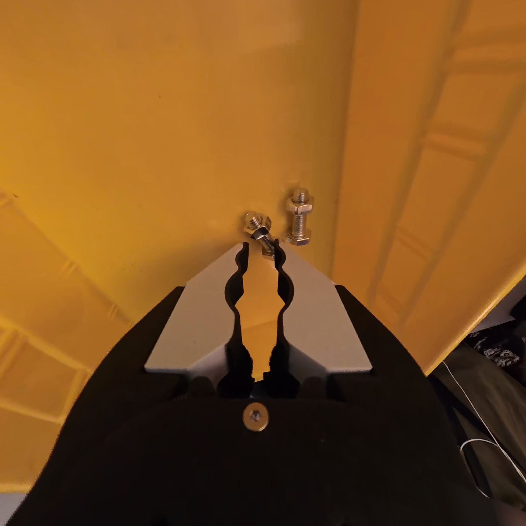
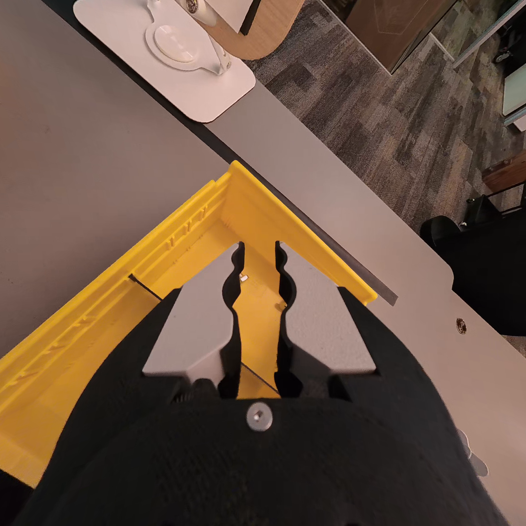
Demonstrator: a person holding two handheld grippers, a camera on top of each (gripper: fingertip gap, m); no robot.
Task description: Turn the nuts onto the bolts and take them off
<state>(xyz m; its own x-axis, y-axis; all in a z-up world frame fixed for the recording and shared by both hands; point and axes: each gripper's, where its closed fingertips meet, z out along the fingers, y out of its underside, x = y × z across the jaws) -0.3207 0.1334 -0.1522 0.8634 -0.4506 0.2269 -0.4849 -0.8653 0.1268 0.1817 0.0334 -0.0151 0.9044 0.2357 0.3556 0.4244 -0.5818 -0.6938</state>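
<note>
Your left gripper sits low inside the yellow bin, fingers parted, gripping nothing. Your right gripper hangs above the bin over the grey table, also parted and empty. One bolt with its nut on lies near the bin wall; a tilted bolt lies just at your left fingertips.
</note>
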